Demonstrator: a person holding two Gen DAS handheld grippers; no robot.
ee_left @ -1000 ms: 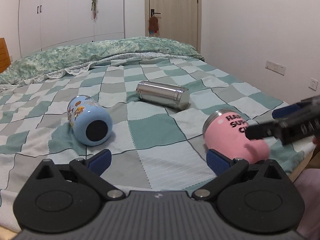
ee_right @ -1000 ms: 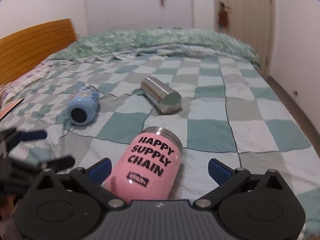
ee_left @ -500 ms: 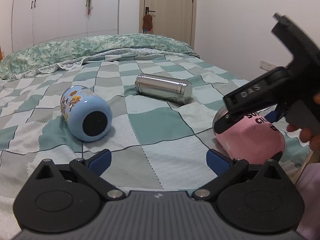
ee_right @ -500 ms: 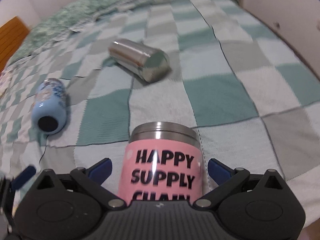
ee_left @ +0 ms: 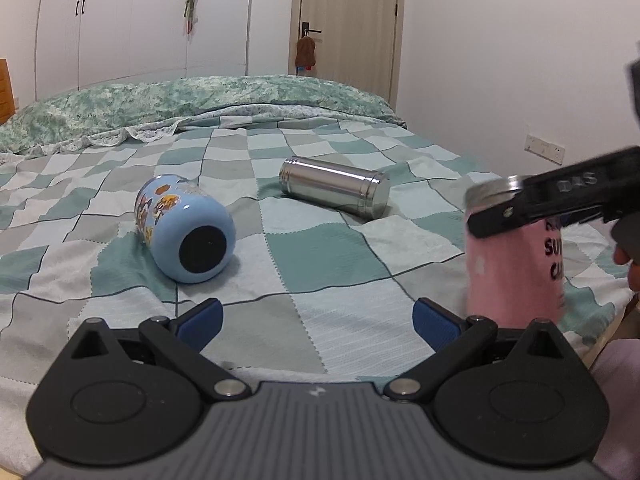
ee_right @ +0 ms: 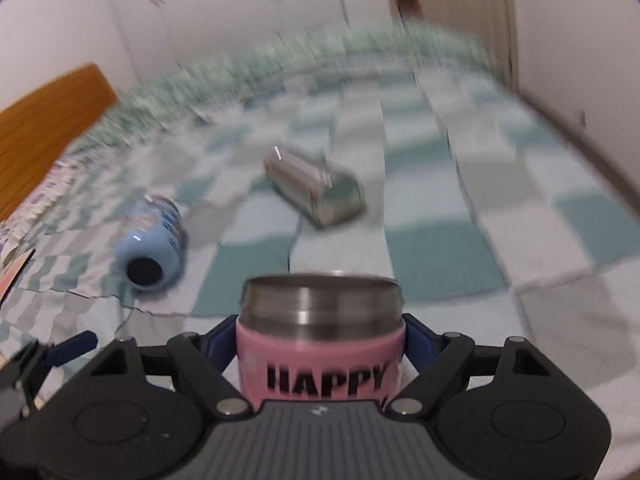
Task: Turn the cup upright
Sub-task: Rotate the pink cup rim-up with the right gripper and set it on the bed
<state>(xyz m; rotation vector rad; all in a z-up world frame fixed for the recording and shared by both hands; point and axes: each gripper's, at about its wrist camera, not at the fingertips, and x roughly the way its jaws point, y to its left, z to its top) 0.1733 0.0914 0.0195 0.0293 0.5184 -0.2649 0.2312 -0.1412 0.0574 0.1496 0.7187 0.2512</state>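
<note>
A pink cup [ee_right: 320,348] with black lettering and a steel rim is held upright between the fingers of my right gripper [ee_right: 320,334], which is shut on it. In the left wrist view the pink cup [ee_left: 516,276] stands upright at the right, with the right gripper's finger [ee_left: 560,204] across its top. A blue cartoon cup [ee_left: 184,232] lies on its side at the left, its black base toward me. My left gripper [ee_left: 318,314] is open and empty, low over the bed.
A steel cylinder flask [ee_left: 334,190] lies on its side mid-bed. The checkered bedspread [ee_left: 320,256] covers the bed; a green quilt [ee_left: 192,100] lies at the far end. A wooden headboard [ee_right: 44,120] is at left, a wall at right.
My right gripper has closed on the pink cup and tipped it from lying on its side to upright. The left gripper has stayed nearly still.
</note>
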